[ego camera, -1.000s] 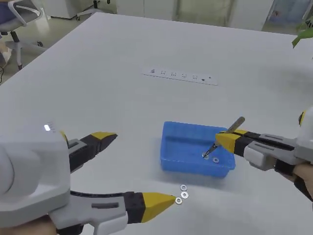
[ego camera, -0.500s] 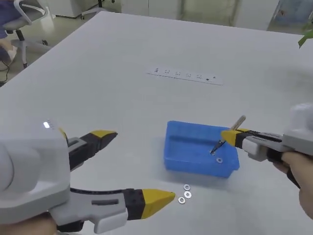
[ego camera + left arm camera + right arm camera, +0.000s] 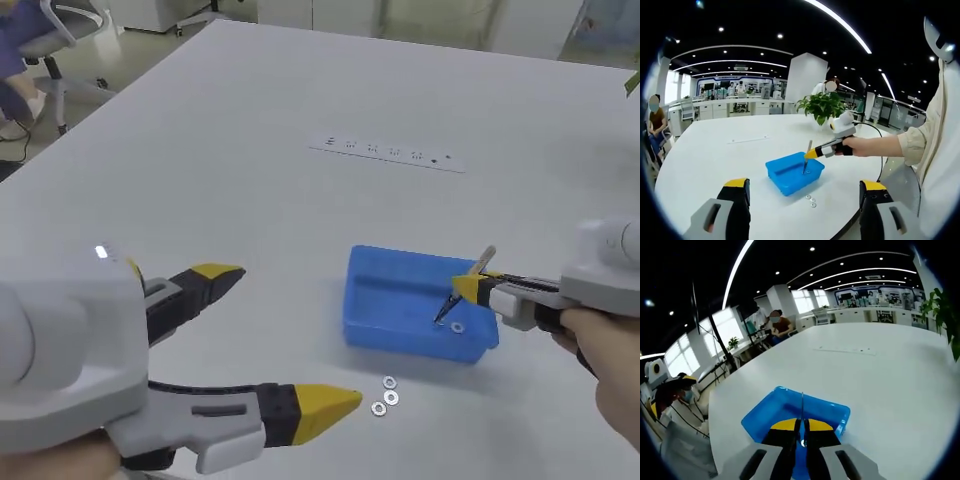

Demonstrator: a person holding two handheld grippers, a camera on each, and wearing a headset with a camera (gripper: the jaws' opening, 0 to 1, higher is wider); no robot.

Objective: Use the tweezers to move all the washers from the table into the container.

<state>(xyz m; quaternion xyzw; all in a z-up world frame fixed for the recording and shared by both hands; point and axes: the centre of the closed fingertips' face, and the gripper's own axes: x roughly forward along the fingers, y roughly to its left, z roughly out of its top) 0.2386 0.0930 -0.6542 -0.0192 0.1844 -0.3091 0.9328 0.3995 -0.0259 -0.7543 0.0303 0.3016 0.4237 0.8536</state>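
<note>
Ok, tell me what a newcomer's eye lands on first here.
The blue container on the white table stands out, with the right hand-held gripper shut on tweezers whose tips dip into it beside a washer. In the foreground the left hand-held gripper looms large with its jaws open. Three loose washers lie on the table just in front of the container.

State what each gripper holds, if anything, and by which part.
The right gripper is shut on the tweezers around mid-shaft, tips pointing down into the blue container. The left gripper is open and holds nothing.
</note>
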